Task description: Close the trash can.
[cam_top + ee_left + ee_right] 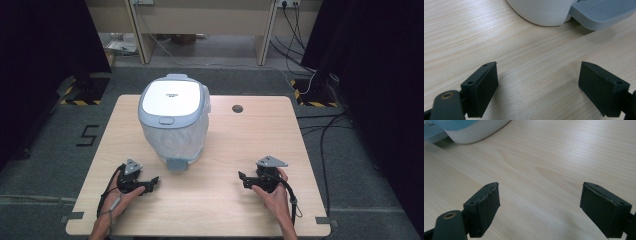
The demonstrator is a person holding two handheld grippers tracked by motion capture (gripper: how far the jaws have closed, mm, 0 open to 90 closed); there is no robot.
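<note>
A white and pale grey pedal bin (173, 116) with a shut lid and a clear liner stands upright on the wooden table (250, 145), left of centre. Its grey foot pedal (177, 163) points toward me. My left gripper (152, 183) rests low near the front left, open, with nothing between its jaws. From the left gripper view (537, 75) the bin's base (544, 12) and pedal (601, 12) lie just ahead. My right gripper (242, 179) sits at the front right, also open and empty (540, 195), with the bin's base (474, 130) off to its upper left.
A round cable hole (237, 108) sits in the table's far right part. Beyond the table are wooden desk legs (262, 35), floor cables (320, 125) on the right and dark curtains (380, 60) on both sides.
</note>
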